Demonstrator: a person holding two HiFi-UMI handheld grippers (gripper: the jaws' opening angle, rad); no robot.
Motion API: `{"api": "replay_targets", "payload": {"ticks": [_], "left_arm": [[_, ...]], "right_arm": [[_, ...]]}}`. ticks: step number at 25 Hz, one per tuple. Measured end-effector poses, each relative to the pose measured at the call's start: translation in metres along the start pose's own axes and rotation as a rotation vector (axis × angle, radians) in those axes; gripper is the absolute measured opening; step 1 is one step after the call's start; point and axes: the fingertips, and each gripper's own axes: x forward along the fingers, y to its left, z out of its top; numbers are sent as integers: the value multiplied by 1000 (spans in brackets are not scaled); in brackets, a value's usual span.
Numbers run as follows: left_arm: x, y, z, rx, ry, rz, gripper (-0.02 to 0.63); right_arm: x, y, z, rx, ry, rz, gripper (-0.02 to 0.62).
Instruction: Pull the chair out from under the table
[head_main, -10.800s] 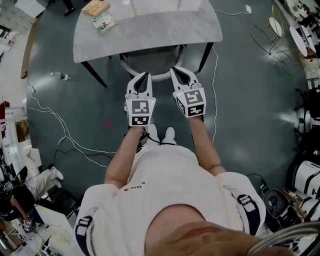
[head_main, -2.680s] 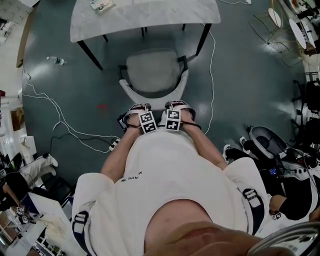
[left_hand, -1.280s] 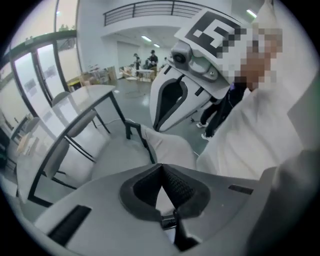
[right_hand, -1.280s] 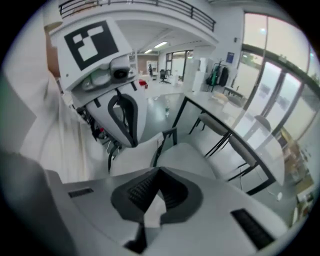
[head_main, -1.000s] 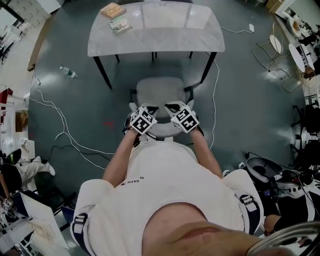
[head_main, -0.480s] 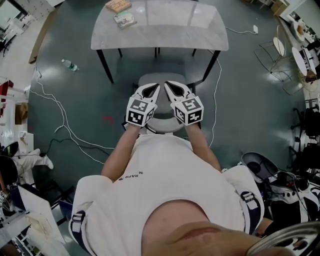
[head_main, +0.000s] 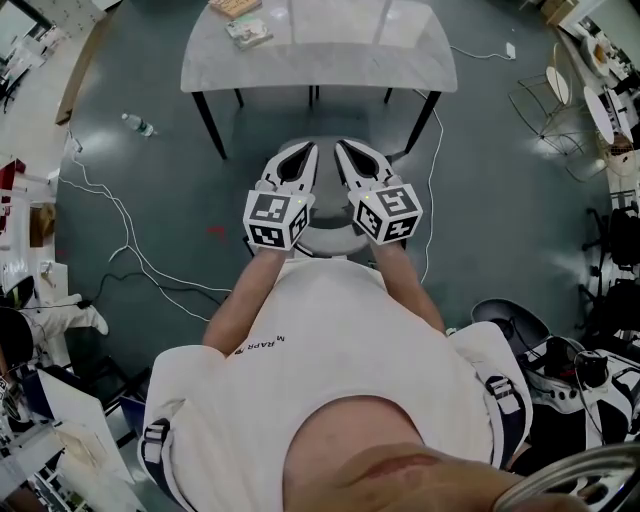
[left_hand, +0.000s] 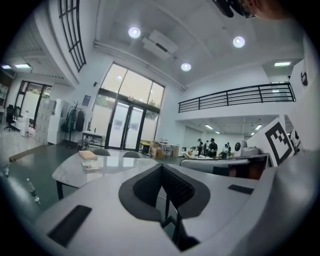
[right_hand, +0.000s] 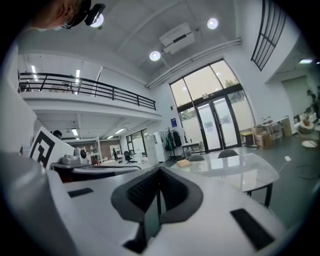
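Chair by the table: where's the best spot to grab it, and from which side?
Take the chair by its curved backrest, from the person's side, coming down over its top edge. It faces the table, so the back is nearest, and its rim looks narrow enough for jaws. The left tool and right tool are above it, shut and empty.

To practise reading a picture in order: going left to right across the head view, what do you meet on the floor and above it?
bottle → left gripper → right gripper → wire chair
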Motion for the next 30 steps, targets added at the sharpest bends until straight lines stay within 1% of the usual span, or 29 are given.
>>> {"api": "replay_targets", "payload": {"ticks": [6,13,17,30], "left_arm": [[-8,-5,36,28,-99,1,5],[-17,-13,60,61,-174,23,5],[-15,-15,65,60,-186,27,5],[-10,-29,65,81,-179,32,5]], "right_arm": [[-9,3,28,-4,-80,-9,14],[-20,8,53,-62,-149,-25,14],[-22,4,58,-69,-165,-36,14],[-33,-4,62,-62,-181,-53,14]]}}
